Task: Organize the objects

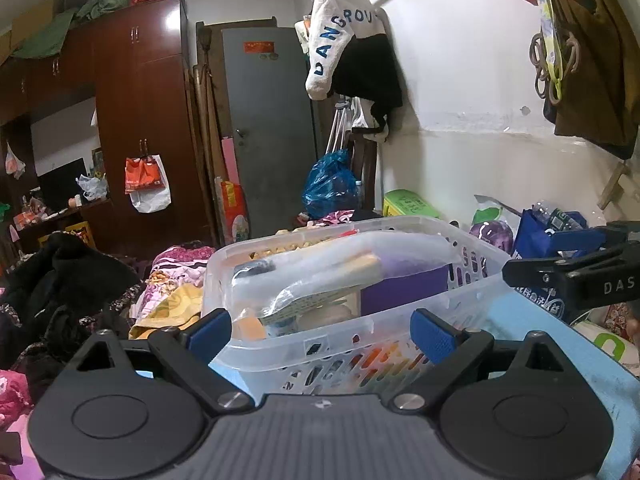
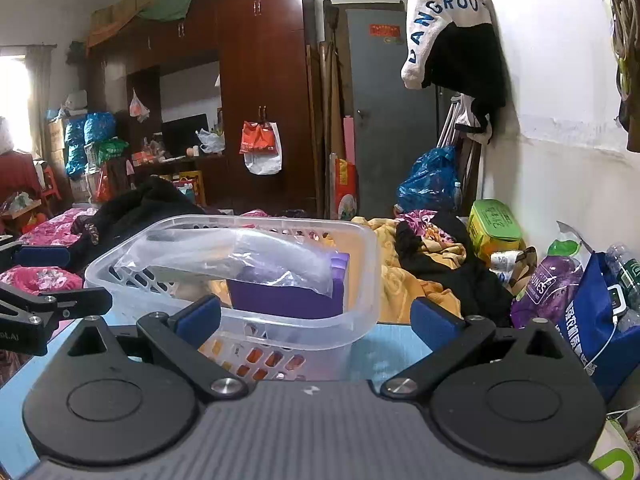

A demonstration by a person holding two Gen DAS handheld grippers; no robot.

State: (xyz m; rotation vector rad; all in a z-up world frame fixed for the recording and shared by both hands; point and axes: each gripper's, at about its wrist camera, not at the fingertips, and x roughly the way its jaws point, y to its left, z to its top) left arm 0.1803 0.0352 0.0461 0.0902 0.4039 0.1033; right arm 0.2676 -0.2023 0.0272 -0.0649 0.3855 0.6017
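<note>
A clear perforated plastic basket (image 1: 476, 280) (image 2: 360, 264) stands on a light blue surface (image 1: 560, 344) (image 2: 384, 340). It holds a purple box (image 1: 404, 290) (image 2: 284, 300), a clear plastic bag (image 1: 320, 268) (image 2: 256, 256) lying on top, and small items below. My left gripper (image 1: 322, 334) is open, its blue pads either side of the basket's near rim. My right gripper (image 2: 316, 318) is open at the basket's near right side. Each gripper shows at the edge of the other's view (image 1: 576, 276) (image 2: 44, 304).
The blue surface lies on a bed with floral and yellow bedding (image 2: 404, 280) and dark clothes (image 1: 60, 276). A blue bag (image 2: 592, 320), purple packet (image 2: 548, 284) and green box (image 2: 494, 224) stand along the right wall. Wardrobe and grey door behind.
</note>
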